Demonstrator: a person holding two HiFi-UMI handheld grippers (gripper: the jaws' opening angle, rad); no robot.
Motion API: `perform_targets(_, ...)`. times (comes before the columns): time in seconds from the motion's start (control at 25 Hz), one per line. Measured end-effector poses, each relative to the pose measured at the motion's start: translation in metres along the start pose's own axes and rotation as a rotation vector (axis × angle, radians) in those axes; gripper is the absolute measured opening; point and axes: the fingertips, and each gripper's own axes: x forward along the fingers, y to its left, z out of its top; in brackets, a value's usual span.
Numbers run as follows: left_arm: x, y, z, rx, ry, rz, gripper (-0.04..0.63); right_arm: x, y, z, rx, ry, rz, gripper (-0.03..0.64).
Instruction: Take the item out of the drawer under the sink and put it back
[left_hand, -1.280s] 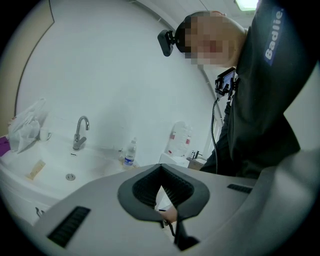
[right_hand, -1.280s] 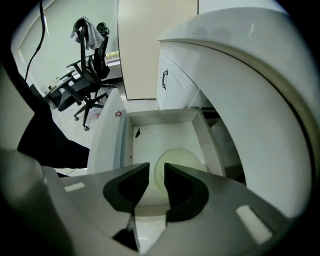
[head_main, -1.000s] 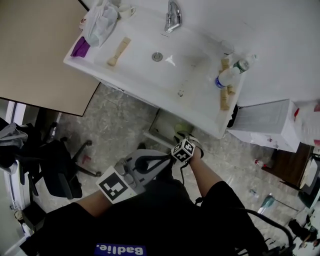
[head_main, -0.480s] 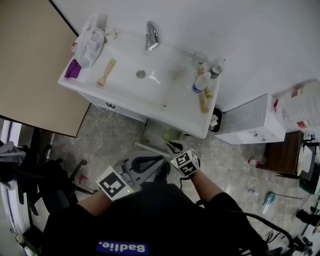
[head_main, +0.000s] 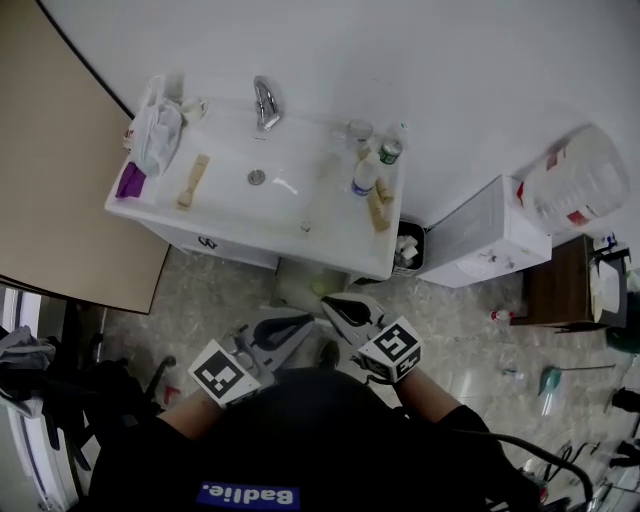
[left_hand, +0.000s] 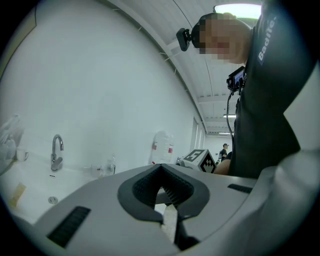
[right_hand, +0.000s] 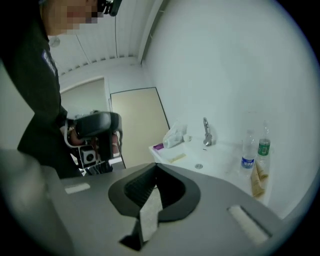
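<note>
The white sink (head_main: 300, 205) stands against the wall, and the drawer front (head_main: 212, 243) beneath it looks shut. Below the sink's right half is a gap with something pale green (head_main: 322, 287) in it. My left gripper (head_main: 303, 321) and right gripper (head_main: 330, 303) hover side by side over the floor, close to my body and short of the cabinet. Both are shut with nothing between the jaws. In the left gripper view the gripper (left_hand: 161, 172) points over the sink (left_hand: 30, 187). In the right gripper view the gripper (right_hand: 155, 171) faces the sink (right_hand: 210, 160).
On the sink are a faucet (head_main: 265, 103), bottles (head_main: 366, 175), a plastic bag (head_main: 155, 125) and a wooden brush (head_main: 190, 181). A small bin (head_main: 405, 248), a white box (head_main: 490, 238) and a large jug (head_main: 575, 185) stand to the right. A beige door (head_main: 60, 170) is on the left.
The head view has pulled back, so the sink looks smaller and farther. Both grippers have drawn away from the cabinet; the right one has left the gap under the sink.
</note>
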Motion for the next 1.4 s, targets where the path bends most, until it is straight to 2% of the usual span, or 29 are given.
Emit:
perform_targets(0.32,0.010,-0.009,0.019,0.003,-0.016,-0.036,0.005,-0.053,0.020,0.070,0.067,-0.212,-0.010,0.000)
perform_targets(0.6,0.021,-0.013,0.014,0.004,-0.004,-0.061,0.005,-0.063,0.026,0.079,0.099,-0.336,0.005,0.000)
perform_targets(0.76,0.024,-0.017,0.011,-0.011,0.012,-0.072,0.005,-0.064,0.028,0.078,0.097,-0.336,0.018,0.000)
perform_targets(1.4,0.025,-0.031,0.010,0.012,0.029,-0.091,0.005,-0.072,0.031,0.074,0.131,-0.320,0.008,0.000)
